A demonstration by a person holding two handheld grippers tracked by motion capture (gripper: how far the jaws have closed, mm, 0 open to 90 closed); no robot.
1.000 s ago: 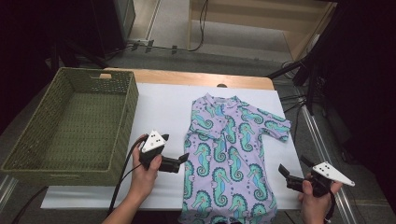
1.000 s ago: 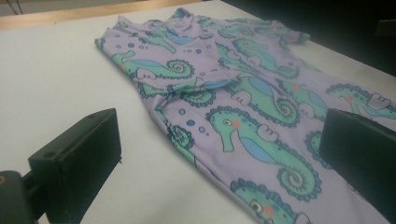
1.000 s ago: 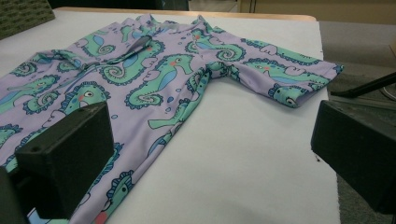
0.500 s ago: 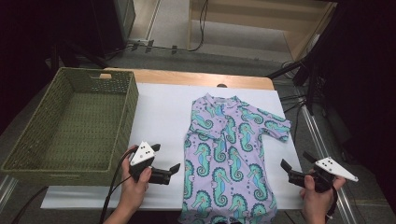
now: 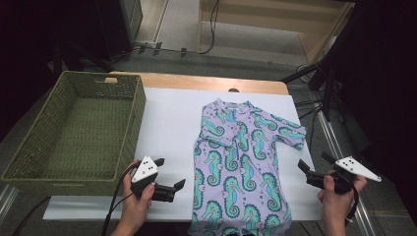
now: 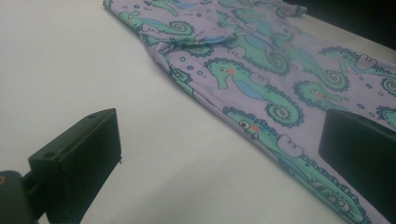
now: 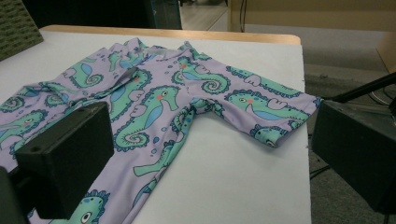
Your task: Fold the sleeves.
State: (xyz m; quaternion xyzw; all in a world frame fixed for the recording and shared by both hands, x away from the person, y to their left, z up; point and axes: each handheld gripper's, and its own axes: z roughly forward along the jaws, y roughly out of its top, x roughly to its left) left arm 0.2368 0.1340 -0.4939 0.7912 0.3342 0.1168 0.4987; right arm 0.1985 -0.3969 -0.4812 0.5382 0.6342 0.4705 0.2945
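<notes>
A lilac child's garment (image 5: 241, 162) printed with teal seahorses lies flat on the white table top (image 5: 167, 123), collar away from me. Its left sleeve is folded in and its right sleeve (image 7: 266, 107) is spread out. My left gripper (image 5: 169, 173) is open just above the table, a little left of the garment's lower left edge and pointing at it. In the left gripper view the garment (image 6: 261, 70) runs past the right jaw. My right gripper (image 5: 314, 162) is open at the table's right edge, below the spread sleeve. Neither gripper holds anything.
A large olive woven basket (image 5: 140, 113) stands empty on the table's left side. A wooden strip (image 5: 196, 82) runs along the table's far edge. Dark stands and cables (image 5: 324, 83) crowd the floor to the right.
My left gripper has drawn back toward me and to the left, away from the garment's left edge. The right gripper has shifted only slightly. The garment has not moved.
</notes>
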